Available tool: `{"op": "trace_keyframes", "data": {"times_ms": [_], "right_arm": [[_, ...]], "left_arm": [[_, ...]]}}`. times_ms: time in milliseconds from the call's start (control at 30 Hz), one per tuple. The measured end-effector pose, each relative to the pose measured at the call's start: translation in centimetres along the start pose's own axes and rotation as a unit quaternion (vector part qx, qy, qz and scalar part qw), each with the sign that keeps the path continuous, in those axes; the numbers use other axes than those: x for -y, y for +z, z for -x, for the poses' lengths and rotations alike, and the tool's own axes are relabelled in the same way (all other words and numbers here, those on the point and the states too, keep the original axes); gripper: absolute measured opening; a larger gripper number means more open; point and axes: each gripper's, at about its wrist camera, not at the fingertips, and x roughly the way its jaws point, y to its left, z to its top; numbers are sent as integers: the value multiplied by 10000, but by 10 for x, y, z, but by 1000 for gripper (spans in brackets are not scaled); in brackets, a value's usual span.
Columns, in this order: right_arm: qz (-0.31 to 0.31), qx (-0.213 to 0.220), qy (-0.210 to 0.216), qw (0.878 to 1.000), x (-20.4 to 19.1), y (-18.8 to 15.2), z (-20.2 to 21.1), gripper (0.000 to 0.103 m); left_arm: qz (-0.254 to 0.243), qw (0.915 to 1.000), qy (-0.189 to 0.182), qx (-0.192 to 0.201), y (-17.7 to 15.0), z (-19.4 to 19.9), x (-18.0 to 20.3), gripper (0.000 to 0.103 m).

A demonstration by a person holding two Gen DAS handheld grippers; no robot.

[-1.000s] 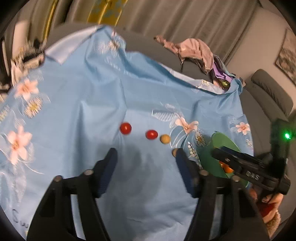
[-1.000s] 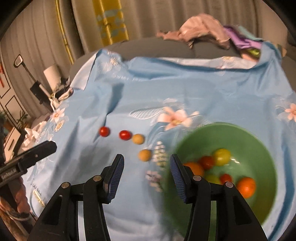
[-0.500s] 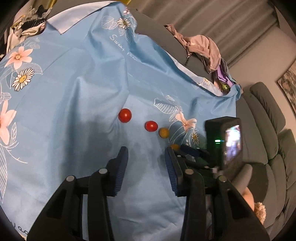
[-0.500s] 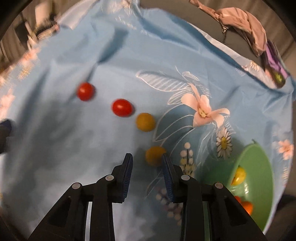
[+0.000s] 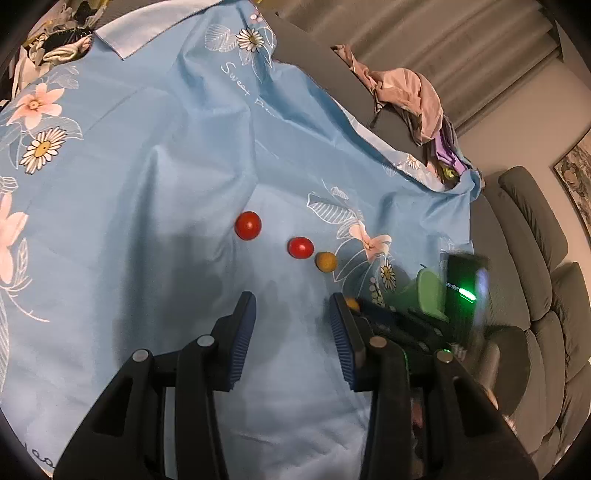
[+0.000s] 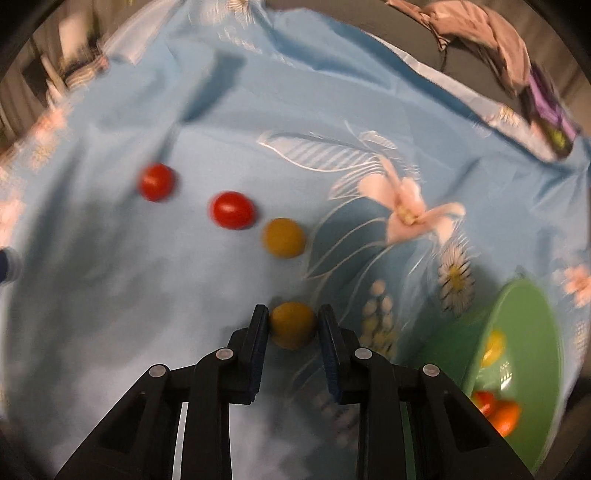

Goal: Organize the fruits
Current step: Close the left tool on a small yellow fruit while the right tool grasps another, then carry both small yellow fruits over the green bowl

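A yellow cherry tomato (image 6: 293, 325) lies on the blue flowered cloth (image 6: 110, 277) between the pads of my right gripper (image 6: 291, 314). Its jaws are closing and both pads touch the tomato's sides. Beyond it lie a second yellow tomato (image 6: 283, 237) and two red tomatoes (image 6: 232, 210) (image 6: 156, 181) in a row. The green bowl (image 6: 532, 332) at lower right holds several red, orange and yellow fruits. My left gripper (image 5: 291, 299) hovers open over bare cloth, short of the red tomatoes (image 5: 300, 247) (image 5: 248, 225), nothing between its fingers. The right gripper's body (image 5: 406, 325) sits beside its right finger.
The cloth is wrinkled and drapes over a grey sofa (image 5: 535, 236). A heap of pink and purple clothes (image 5: 417, 96) lies at the cloth's far edge. Curtains (image 5: 424, 33) hang behind. The bowl (image 5: 428, 291) is partly hidden behind the right gripper.
My right gripper swung left from the bowl, came down over the nearest yellow tomato and narrowed onto it. My left gripper narrowed and dipped a little toward the cloth.
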Motion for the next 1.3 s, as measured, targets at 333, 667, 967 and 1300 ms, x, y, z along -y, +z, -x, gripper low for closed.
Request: {"op": "trace_keyframes", "data": {"times_ms": [333,667,967,1300], "right_arm": [[-332,459,1209,9910,6,-36,34,28],[-373,583,1315,9889,18,-38,45,28],[-361,634,1315,9886,16,-38,50,28],[-368,638,1283,9890,16,-38,50,28]], "left_arm": [[-17,9968,-148,-787,28,-73,36,40],[-137,9882,295,-1499,46,-145,57,40],[-160,9851,739,-1546,50,-168,52,34],[-315,9917,654,-1057,41,-143,52,26]]}}
